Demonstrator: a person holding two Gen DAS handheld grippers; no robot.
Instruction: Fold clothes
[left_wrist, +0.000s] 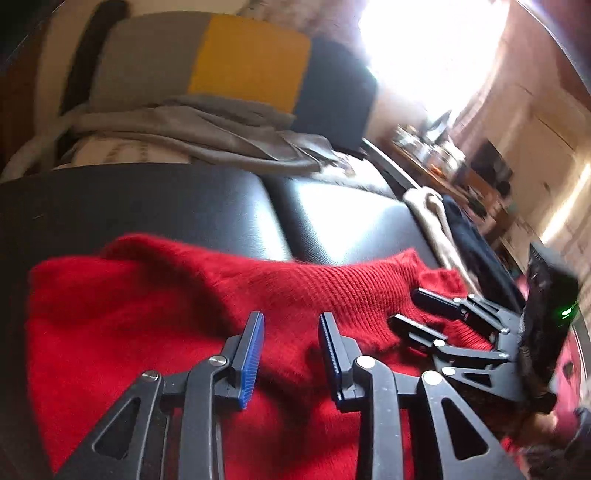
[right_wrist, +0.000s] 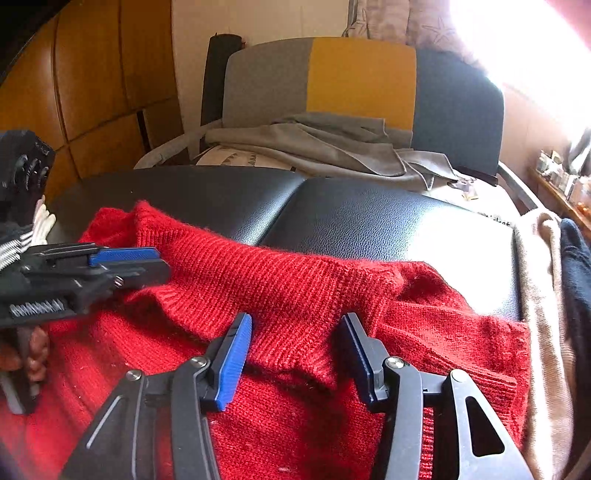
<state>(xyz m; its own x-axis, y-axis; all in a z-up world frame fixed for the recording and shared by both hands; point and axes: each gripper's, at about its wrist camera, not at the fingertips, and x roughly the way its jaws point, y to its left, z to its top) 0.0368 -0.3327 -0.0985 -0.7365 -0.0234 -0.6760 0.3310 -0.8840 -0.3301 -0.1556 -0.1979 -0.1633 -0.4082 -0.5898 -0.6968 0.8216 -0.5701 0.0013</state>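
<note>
Red sweater (right_wrist: 295, 288) beneath gaping right gripper (right_wrist: 295, 360)

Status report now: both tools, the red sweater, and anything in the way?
Left tool open, right tool open, both over red sweater. Sweater bunched on black cushion, not gripped. Beige cloth alongside.

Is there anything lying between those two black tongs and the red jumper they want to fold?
Nothing visible. The left tongs and the right tongs both hang open right over the red knitted jumper, which lies bare on the black padded leather surface. The grey cloth sits further back, out of the way.
</note>
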